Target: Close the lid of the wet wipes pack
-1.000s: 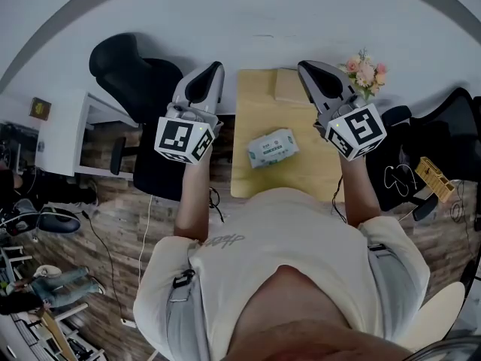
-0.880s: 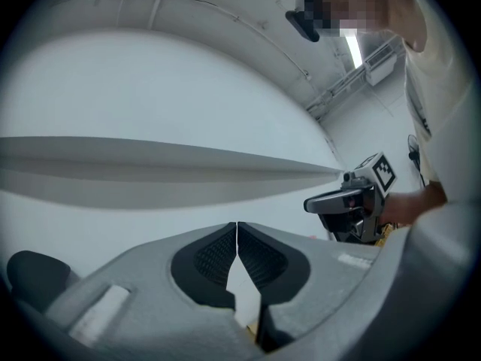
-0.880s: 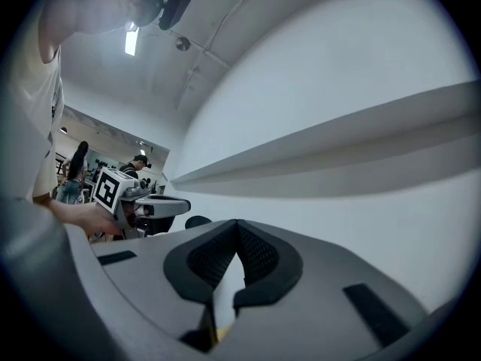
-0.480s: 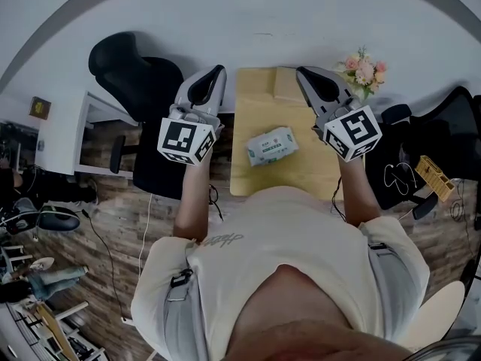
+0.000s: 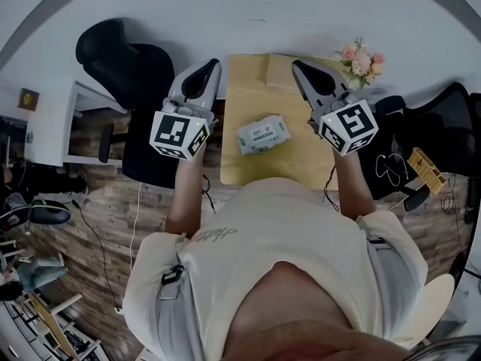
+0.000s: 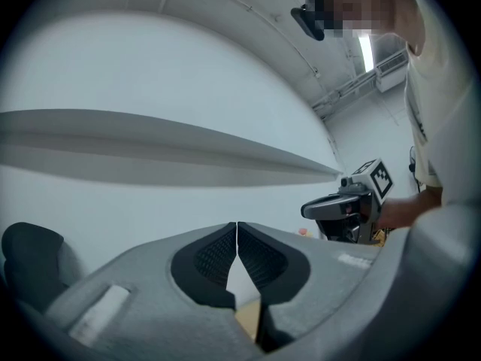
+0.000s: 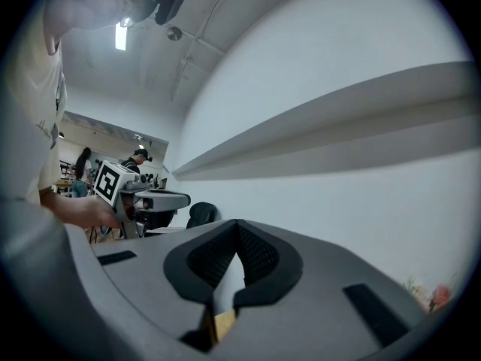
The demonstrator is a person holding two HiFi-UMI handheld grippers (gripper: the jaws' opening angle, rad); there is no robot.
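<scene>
Fingers [image 6: 214, 256], left gripper [image 5: 213, 66] and right gripper [image 5: 297, 66]: pressed together, empty; wet wipes pack [image 5: 264, 134]: likely light, squashy, best pressed on top.

The jaws of the right gripper [image 7: 237, 222] are pressed together, with nothing held. Left of the fingers, the left gripper [image 7: 180, 198] is held by a hand [image 7: 83, 213]. Flowers [image 7: 440, 295] are seen low on the right.

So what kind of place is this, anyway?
Likely an office or lab workspace: a small wooden table against a white wall, a black office chair beside it, and a white desk further left.
</scene>
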